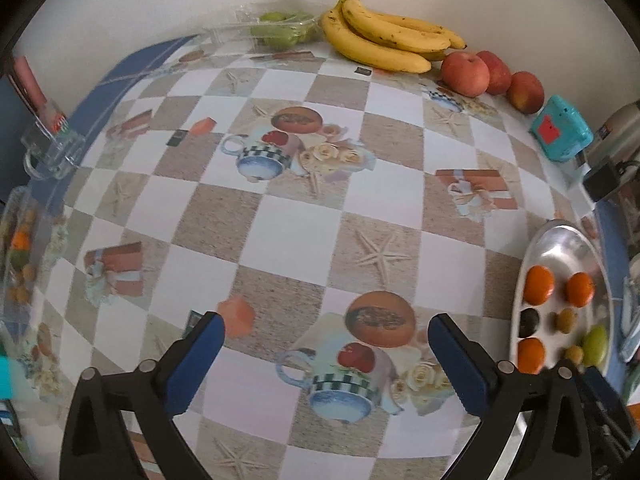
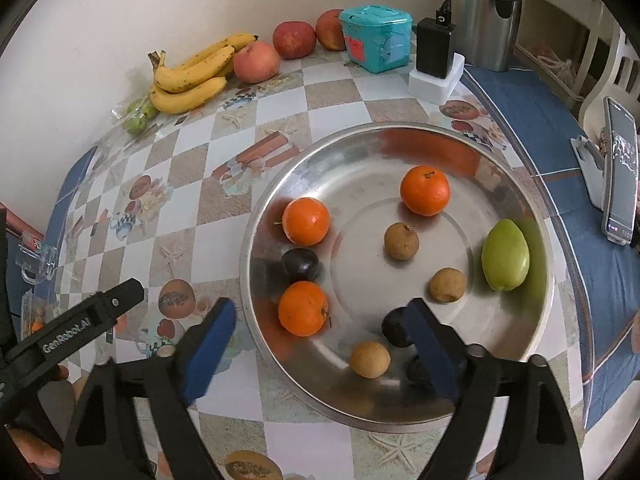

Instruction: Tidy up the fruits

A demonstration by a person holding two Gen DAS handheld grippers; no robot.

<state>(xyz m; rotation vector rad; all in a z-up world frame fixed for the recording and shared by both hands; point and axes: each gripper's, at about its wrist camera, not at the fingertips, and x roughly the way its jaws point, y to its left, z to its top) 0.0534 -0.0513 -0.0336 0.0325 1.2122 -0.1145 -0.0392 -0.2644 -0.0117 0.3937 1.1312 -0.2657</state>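
the fruit lies loose in a round, shallow steel tray (image 2: 400,136) with a mirror-like, faintly scuffed bottom. in it are three glossy oranges (image 2: 305,221), one of them (image 2: 425,190) toward the far rim and one (image 2: 303,308) near the front, a smooth pear-shaped green fruit (image 2: 505,255) by the right rim, three small, dull, tan round fruits (image 2: 401,241), and dark, shiny plum-like fruits (image 2: 301,264), one (image 2: 394,326) partly hidden behind a blue pad.

the right hand-held gripper (image 2: 324,344) hangs over the tray's near edge, its black jaws spread wide, gripping nothing; the near orange sits between the ribbed blue pads (image 2: 210,344) without touching them. the left hand-held gripper (image 1: 326,364) is likewise wide open and empty above bare cloth.

the desk (image 1: 288,232) wears a slick checkered cloth printed with cups, starfish and gift boxes. along the back wall rest a curved bunch of speckled yellow bananas (image 1: 380,36), three red apples (image 1: 466,74), a clear plastic box of green fruit (image 1: 280,30) and a teal tin (image 1: 560,130). a clear glass mug (image 1: 52,148) stands at the left edge.
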